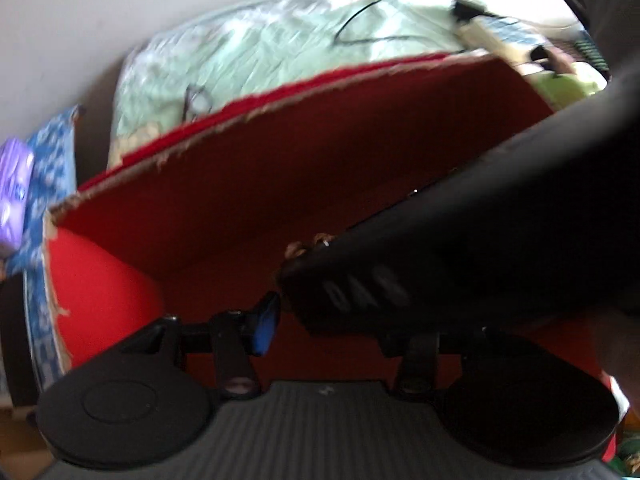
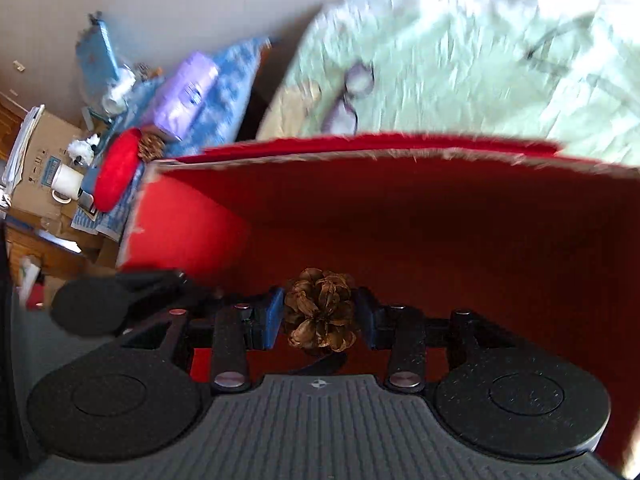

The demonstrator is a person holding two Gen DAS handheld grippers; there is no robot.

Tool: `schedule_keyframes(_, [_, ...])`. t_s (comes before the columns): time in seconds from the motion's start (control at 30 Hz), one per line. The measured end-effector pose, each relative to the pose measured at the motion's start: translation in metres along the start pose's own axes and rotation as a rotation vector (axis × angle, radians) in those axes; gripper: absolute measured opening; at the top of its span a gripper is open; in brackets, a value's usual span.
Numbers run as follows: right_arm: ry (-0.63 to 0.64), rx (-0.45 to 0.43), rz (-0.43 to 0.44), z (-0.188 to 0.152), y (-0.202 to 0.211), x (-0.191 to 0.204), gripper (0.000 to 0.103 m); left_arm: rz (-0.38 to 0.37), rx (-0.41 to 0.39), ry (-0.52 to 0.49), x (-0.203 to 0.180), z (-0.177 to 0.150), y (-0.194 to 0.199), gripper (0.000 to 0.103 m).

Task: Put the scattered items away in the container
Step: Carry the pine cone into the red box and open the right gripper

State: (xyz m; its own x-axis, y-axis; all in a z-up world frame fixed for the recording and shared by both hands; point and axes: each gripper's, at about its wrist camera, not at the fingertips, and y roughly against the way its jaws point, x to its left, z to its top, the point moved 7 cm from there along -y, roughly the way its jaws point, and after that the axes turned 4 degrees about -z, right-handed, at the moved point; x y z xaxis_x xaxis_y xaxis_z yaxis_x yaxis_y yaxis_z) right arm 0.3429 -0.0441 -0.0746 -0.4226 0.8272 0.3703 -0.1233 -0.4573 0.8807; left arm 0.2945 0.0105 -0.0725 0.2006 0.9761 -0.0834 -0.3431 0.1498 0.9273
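A red cardboard box (image 2: 400,208) with torn edges fills both views; it also shows in the left wrist view (image 1: 304,168). My right gripper (image 2: 322,316) is shut on a brown pine cone (image 2: 320,312) and holds it inside the box, above the red floor. In the left wrist view the right gripper's black body (image 1: 460,240) crosses in front, with a bit of the pine cone (image 1: 308,246) at its tip. My left gripper (image 1: 340,320) is over the box; one blue pad (image 1: 264,326) shows, the other finger is hidden.
A pale green plastic-wrapped bundle (image 2: 460,64) with eyeglasses (image 2: 352,92) lies behind the box. To the left are a blue patterned cloth (image 2: 224,92), a purple pack (image 2: 184,96), a red cushion (image 2: 118,168), another pine cone (image 2: 150,146), a white mug (image 2: 66,182).
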Motion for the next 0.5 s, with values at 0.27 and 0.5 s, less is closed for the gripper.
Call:
schedule_keyframes(0.27, [-0.062,0.104,0.049,0.013,-0.037,-0.010,0.042,0.010,-0.032,0.083,0.012,-0.020,0.026,0.048])
schedule_keyframes(0.5, [-0.057,0.141,0.164,0.025,-0.064,0.023,0.042,0.001,-0.037,0.185,0.033,-0.030,0.024,0.039])
